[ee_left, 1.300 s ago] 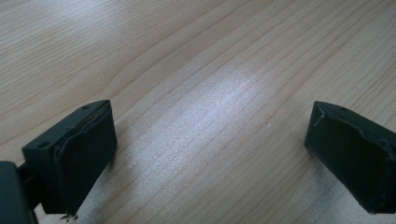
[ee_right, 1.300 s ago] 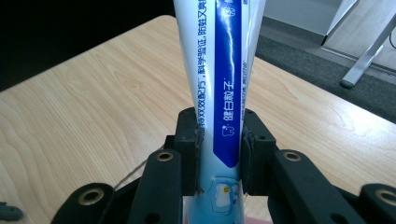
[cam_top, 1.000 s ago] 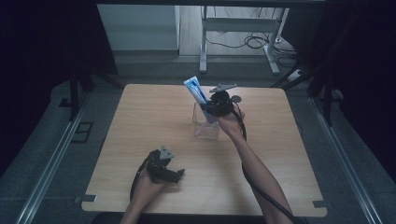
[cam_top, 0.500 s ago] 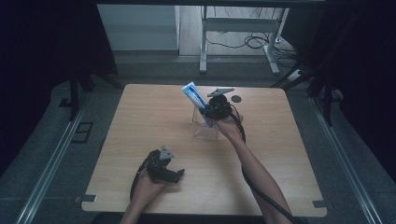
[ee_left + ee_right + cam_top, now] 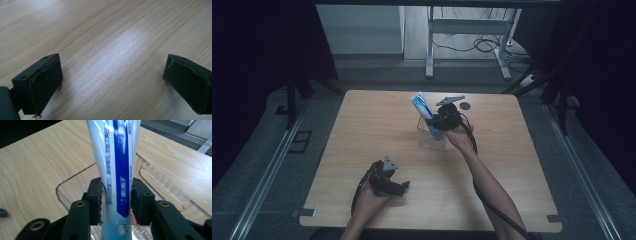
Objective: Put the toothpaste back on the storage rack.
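Note:
A white and blue toothpaste tube [image 5: 421,106] stands tilted to the left, its lower end inside a clear plastic container [image 5: 432,137] on the wooden table. My right gripper [image 5: 435,121] reaches over the container from the right. In the right gripper view the tube [image 5: 117,157] runs up between the two pads, and both pads touch its sides at my right gripper [image 5: 116,200]. These jaws have just been opening, with the tube still between them. My left gripper [image 5: 404,186] rests low near the table's front, open [image 5: 112,82], with only bare wood between its jaws.
A small dark round object [image 5: 465,105] lies on the table behind the right gripper, also seen as a dark round object [image 5: 2,213]. The container's clear rim [image 5: 75,176] curves around the tube. Black drapes flank the table [image 5: 362,150], and a metal frame stands beyond its far edge.
The right gripper and the tube have sunk slightly toward the container, and the tube leans a little more. The left hand has stayed put.

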Available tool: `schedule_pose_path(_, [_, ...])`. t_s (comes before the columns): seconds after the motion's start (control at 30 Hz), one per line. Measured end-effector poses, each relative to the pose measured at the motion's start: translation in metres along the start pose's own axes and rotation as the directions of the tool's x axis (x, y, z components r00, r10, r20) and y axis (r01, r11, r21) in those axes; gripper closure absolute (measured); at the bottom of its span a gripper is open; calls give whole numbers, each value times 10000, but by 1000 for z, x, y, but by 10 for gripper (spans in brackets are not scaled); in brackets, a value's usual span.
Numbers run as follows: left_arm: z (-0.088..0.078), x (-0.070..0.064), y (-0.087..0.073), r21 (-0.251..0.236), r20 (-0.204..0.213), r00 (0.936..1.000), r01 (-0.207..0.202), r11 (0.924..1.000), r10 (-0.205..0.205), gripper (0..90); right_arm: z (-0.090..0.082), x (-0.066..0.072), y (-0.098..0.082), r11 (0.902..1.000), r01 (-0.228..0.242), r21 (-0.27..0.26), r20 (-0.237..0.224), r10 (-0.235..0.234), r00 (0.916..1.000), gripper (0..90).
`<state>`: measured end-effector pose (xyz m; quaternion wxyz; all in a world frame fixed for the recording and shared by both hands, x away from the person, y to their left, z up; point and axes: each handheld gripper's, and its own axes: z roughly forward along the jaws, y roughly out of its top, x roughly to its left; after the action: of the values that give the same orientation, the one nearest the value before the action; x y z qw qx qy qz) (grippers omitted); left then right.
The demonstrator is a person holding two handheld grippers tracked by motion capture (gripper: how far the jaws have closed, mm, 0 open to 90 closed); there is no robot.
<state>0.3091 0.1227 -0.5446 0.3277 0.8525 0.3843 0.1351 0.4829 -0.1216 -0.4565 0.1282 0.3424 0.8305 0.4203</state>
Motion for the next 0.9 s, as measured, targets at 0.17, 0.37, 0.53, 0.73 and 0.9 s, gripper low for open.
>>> schedule_pose_path(0.17, [0, 0, 0, -1, -2, 10000, 1, 10000, -1, 22, 0, 1, -1, 10000, 83, -14, 6, -83, 10000, 590])
schedule_pose_path(0.37, [0, 0, 0, 0, -1, 10000, -3, 10000, 3, 22, -1, 0, -2, 10000, 93, -27, -130, -93, 9999, 545])
schedule_pose_path(0.53, [0, 0, 0, 2, -1, 10000, -10, 10000, 10, 22, -5, -2, -3, 9999, -104, -127, -24, 104, 9999, 545])
schedule_pose_path(0.73, [0, 0, 0, -5, 1, 10000, -9, 10000, 9, 22, -11, -4, -5, 9996, -221, -167, -224, 217, 9995, 533])
schedule_pose_path(0.9, [0, 0, 0, -8, 1, 10000, -5, 10000, 5, 22, -15, -2, -5, 9997, -179, -192, -338, 173, 9993, 512])
